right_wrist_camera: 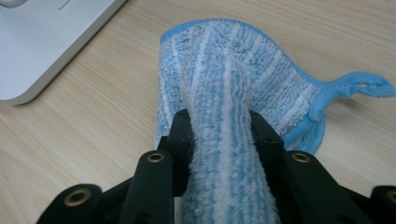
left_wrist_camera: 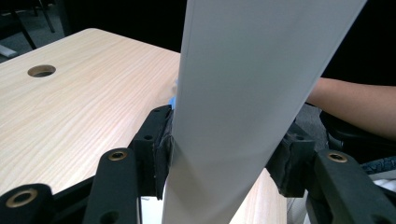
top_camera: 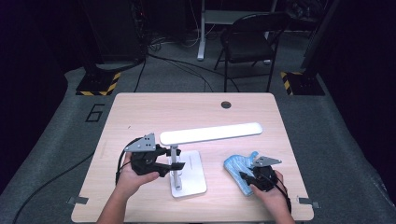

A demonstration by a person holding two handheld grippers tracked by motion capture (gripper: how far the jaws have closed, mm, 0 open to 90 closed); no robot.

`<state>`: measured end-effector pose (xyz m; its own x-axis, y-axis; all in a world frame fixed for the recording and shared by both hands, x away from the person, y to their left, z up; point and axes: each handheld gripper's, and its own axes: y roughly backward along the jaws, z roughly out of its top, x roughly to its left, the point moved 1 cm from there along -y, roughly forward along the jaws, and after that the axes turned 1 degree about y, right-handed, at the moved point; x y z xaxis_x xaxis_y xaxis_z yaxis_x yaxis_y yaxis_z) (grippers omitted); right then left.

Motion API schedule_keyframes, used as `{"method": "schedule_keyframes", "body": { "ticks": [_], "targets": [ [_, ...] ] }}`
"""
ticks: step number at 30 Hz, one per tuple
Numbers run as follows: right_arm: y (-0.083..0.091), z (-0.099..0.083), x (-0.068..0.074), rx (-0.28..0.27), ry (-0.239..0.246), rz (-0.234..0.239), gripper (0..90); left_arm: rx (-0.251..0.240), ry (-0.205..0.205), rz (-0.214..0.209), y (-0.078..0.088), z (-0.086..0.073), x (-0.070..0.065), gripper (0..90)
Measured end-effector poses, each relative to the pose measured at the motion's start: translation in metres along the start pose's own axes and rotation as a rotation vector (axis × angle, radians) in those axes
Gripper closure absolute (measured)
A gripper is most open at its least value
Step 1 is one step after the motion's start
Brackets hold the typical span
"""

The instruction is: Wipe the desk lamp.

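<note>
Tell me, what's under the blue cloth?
The blue cloth lies on the wooden table, its near end pinched up in the right gripper. Whatever might lie beneath its folds is covered.

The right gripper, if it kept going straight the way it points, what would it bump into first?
The blue cloth, bunched between the right gripper jaws and spread on the table just ahead. Past the cloth, probably bare tabletop; the white lamp base sits off to one side, though depth is hard to judge.
</note>
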<state>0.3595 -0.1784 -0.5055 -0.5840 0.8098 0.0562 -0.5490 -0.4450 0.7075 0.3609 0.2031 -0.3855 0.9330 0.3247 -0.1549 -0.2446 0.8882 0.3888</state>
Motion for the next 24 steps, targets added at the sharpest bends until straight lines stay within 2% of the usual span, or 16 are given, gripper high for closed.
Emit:
{"method": "schedule_keyframes", "body": {
  "ticks": [6,20,22,24],
  "targets": [
    [-0.0021,-0.0022,-0.0007,0.003,0.015,-0.006,64.9,-0.001,-0.004,0.004,-0.0001,-0.0002,-0.0002,47.1],
    [-0.0007,-0.0033,0.0009,-0.006,-0.026,0.006,55.3,0.002,0.001,0.005,-0.0004,0.0003,-0.0013,45.5],
    [-0.0007,-0.0030,0.0002,-0.009,-0.007,0.007,53.9,0.001,0.002,0.006,-0.0002,0.0003,-0.0013,45.4],
    [0.0004,-0.0029,0.0013,-0.010,-0.008,0.004,52.2,0.001,0.003,0.006,0.0000,0.0003,-0.0014,45.3]
  ]
}}
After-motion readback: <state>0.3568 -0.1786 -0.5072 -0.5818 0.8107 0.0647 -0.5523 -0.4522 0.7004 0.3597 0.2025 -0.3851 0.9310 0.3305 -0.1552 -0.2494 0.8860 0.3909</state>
